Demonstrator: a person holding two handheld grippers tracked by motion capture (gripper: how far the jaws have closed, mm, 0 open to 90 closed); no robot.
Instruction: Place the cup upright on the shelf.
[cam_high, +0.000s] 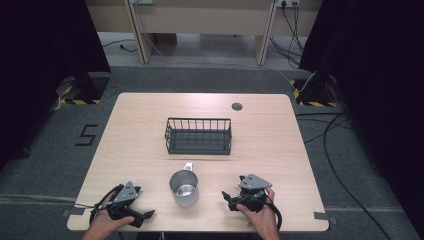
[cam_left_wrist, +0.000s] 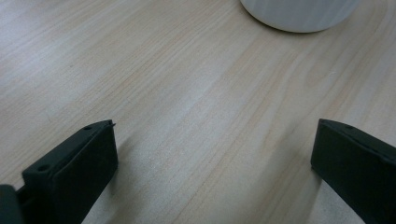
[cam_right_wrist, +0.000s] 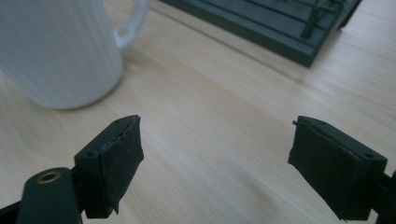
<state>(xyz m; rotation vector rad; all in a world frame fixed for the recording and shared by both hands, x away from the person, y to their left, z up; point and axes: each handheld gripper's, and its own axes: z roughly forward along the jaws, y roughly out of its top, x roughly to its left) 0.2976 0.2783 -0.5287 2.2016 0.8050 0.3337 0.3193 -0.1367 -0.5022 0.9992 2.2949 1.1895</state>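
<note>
The left gripper view crops the white mug (cam_left_wrist: 299, 14) to its base, while the right gripper view blurs it, cuts its top and crops the wire basket (cam_right_wrist: 280, 28).

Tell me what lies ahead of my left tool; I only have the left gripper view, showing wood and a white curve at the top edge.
Observer: That curve is the base of a white mug, standing upright between the two tools.
Operator: Which way does its handle point?
Observer: Away from the person, toward a black wire basket at mid-table; the mug stands apart from the basket.
Operator: Anything in the basket?
Observer: Nothing that I can see; its dark floor looks bare.
Operator: And the right tool?
Observer: The right tool is open beside the mug and holds nothing, like your left tool.
</note>
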